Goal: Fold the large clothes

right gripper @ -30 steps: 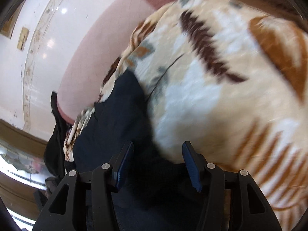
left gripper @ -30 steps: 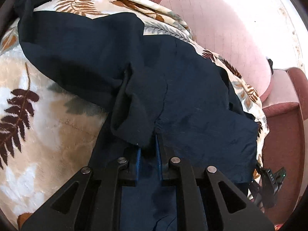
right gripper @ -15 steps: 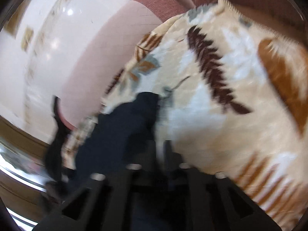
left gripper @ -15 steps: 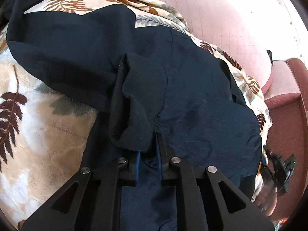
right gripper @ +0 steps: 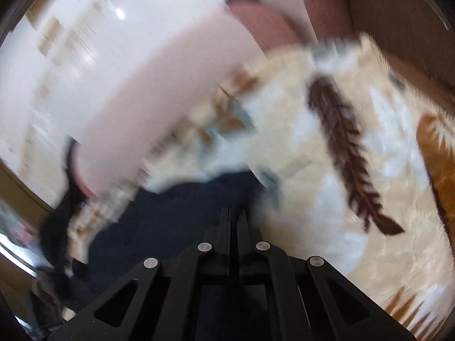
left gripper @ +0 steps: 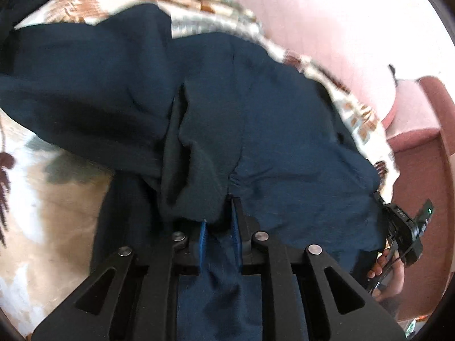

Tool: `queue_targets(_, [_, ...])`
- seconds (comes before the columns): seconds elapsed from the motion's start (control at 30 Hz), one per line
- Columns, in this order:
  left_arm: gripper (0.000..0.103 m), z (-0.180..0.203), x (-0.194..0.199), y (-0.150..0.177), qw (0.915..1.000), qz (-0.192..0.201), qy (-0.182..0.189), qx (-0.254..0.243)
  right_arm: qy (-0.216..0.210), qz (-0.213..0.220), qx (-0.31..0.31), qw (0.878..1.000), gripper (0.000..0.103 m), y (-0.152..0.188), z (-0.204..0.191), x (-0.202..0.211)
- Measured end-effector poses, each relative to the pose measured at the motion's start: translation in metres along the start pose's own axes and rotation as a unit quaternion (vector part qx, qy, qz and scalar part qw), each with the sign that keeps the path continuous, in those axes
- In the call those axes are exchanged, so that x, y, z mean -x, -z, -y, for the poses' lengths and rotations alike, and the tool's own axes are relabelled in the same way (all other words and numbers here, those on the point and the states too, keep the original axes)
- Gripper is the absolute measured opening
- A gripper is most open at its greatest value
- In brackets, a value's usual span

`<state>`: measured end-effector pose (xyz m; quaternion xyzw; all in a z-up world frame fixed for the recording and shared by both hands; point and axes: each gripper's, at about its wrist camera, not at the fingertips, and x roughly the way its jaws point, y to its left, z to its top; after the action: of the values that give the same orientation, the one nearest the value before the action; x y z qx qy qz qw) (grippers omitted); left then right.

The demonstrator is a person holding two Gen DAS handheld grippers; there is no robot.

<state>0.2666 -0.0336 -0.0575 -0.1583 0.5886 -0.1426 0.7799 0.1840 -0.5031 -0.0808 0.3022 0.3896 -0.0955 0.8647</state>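
A large dark navy garment (left gripper: 256,130) lies spread over a cream blanket with a brown leaf print (left gripper: 42,199). My left gripper (left gripper: 219,207) is shut on a bunched fold of the garment near its lower middle. In the right wrist view, my right gripper (right gripper: 233,213) has its jaws closed together on the edge of the same navy garment (right gripper: 182,210), over the leaf-print blanket (right gripper: 327,170). The right gripper also shows in the left wrist view (left gripper: 403,227), held by a hand at the garment's right edge. The right view is motion-blurred.
The blanket covers a pink and maroon sofa (left gripper: 327,28), with its armrest (left gripper: 421,130) at the right. In the right wrist view the sofa back (right gripper: 159,91) runs along the left, and white floor (right gripper: 71,28) lies beyond it.
My right gripper went from open to closed on the garment's edge and swung quickly. My left gripper kept its hold and moved forward over the garment.
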Motion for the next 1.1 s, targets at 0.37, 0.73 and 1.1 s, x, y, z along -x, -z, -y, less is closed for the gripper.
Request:
queue_targets(0.37, [0.015, -0.02, 0.058, 0.022, 0.9976, 0.029, 0.062, 0.004, -0.097, 0.045, 0.021, 0.994, 0.035, 0.033, -0.014, 0.06])
queue_targets(0.73, [0.015, -0.024, 0.036, 0.004, 0.9994, 0.006, 0.034, 0.011, -0.095, -0.003, 0.09, 0.991, 0.045, 0.049, -0.107, 0.068])
queue_targets(1.1, [0.058, -0.129, 0.129, -0.071, 0.9916, 0.089, -0.077, 0.053, -0.176, -0.172, 0.145, 0.958, 0.046, 0.146, -0.246, -0.034])
